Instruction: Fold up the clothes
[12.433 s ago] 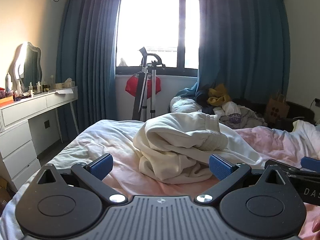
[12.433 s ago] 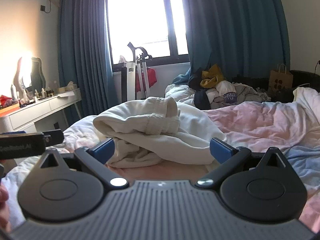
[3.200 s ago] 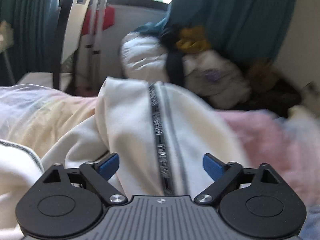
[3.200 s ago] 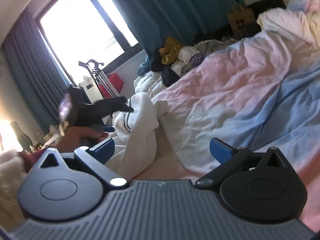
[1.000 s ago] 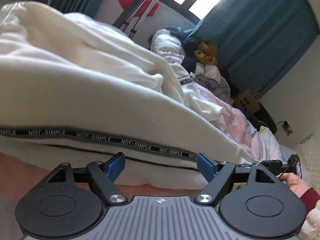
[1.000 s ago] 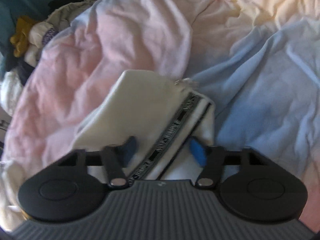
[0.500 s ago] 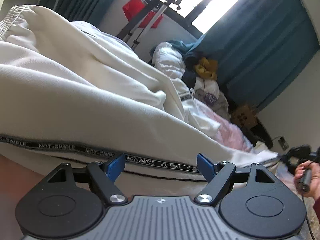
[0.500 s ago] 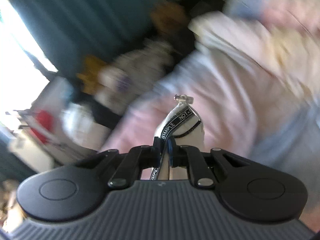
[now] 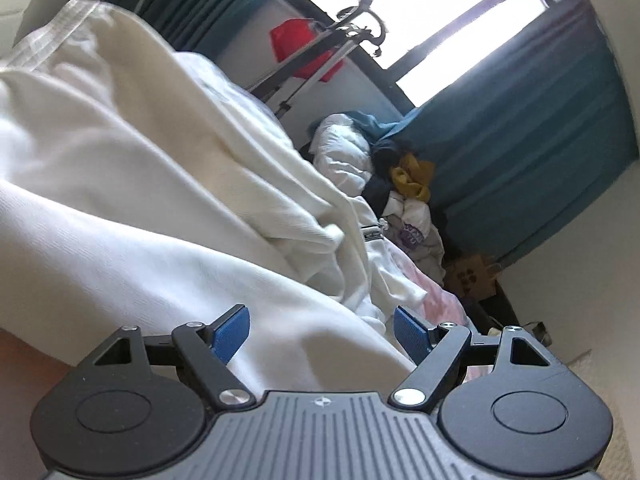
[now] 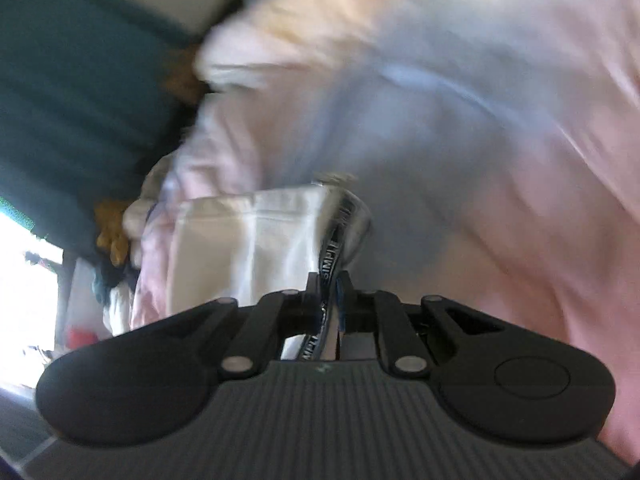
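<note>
In the left wrist view, my left gripper (image 9: 322,330) stands with its blue pads (image 9: 231,333) wide apart and nothing between them; the cream garment (image 9: 132,184) fills the left and centre of that frame, its ribbed band at the upper left, its bulk sloping down to the lower centre where a fold lies just ahead of the open fingers without being pinched. To the right of it, at mid-frame, the pink bedsheet (image 9: 440,292) shows in a narrow strip, and beyond that a heap of other clothes (image 9: 408,200) sits against the blue curtain (image 9: 532,132). In the right wrist view, which is blurred, my right gripper (image 10: 329,292) is closed tight on the black lettered tape (image 10: 334,248) that runs along the garment's edge; the cream cloth hangs left of centre from the pinch, with the pink and blue bedding across the whole right side. I judge the step in hand to be spreading the garment out before any fold: one end is secured, the other is not. The next move, in my judgement, calls for the left fingers to advance onto the near fold and close on an edge or corner, so the cloth can be drawn flat between both hands. Whether the pinched end is a hem or a cuff I cannot tell.
</note>
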`<move>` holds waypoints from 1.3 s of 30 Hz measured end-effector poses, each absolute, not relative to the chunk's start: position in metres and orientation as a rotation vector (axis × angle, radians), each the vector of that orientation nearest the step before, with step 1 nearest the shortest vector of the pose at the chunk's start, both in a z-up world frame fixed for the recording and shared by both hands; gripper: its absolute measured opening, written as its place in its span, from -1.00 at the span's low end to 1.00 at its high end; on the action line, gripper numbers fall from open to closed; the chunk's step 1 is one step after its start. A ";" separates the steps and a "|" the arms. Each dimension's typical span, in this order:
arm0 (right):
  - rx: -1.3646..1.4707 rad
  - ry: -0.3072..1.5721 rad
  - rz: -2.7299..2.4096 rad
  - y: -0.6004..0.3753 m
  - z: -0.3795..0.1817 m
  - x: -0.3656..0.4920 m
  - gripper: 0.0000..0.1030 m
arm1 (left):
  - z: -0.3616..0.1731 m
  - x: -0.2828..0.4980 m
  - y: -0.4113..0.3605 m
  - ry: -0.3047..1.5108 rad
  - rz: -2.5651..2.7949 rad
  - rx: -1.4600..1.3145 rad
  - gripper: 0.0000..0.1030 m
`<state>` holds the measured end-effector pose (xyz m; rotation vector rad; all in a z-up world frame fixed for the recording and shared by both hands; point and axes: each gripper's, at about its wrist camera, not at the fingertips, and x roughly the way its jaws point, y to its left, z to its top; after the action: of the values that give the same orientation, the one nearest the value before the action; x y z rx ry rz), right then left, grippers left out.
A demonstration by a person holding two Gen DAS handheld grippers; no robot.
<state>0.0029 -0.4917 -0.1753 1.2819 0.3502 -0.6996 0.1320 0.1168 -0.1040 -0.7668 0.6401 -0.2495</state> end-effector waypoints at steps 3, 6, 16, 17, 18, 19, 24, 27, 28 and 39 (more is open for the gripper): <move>1.317 0.302 -0.692 -0.484 -0.175 -0.009 -0.73 | -0.103 0.131 0.129 0.653 -0.222 -0.817 0.56; 1.324 0.303 -0.676 -0.479 -0.174 -0.012 -0.73 | -0.100 0.122 0.145 0.655 -0.201 -0.858 0.56; 1.317 0.352 -0.619 -0.462 -0.170 -0.009 0.00 | -0.092 0.054 0.242 0.710 -0.086 -1.105 0.67; 1.312 0.349 -0.623 -0.462 -0.170 -0.007 0.04 | -0.093 0.047 0.252 0.713 -0.055 -1.102 0.72; 1.307 0.345 -0.627 -0.463 -0.171 -0.004 0.08 | -0.096 0.040 0.261 0.719 -0.021 -1.101 0.74; 1.301 0.342 -0.631 -0.463 -0.171 -0.002 0.10 | -0.100 0.034 0.270 0.726 0.005 -1.102 0.75; 1.275 0.325 -0.652 -0.466 -0.174 0.008 0.32 | -0.130 0.037 0.300 0.783 0.076 -1.230 0.76; 1.260 0.315 -0.665 -0.467 -0.175 0.015 0.31 | -0.142 0.058 0.304 0.810 0.086 -1.282 0.75; 1.255 0.312 -0.669 -0.468 -0.176 0.017 0.31 | -0.148 0.064 0.304 0.823 0.101 -1.307 0.75; 1.197 0.275 -0.714 -0.473 -0.181 0.040 0.59 | -0.178 0.093 0.333 0.717 0.097 -1.487 0.17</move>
<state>0.0402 -0.4730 -0.1815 1.1967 0.2754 -0.7135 0.0927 0.3334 -0.1775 -1.4872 0.7173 0.0971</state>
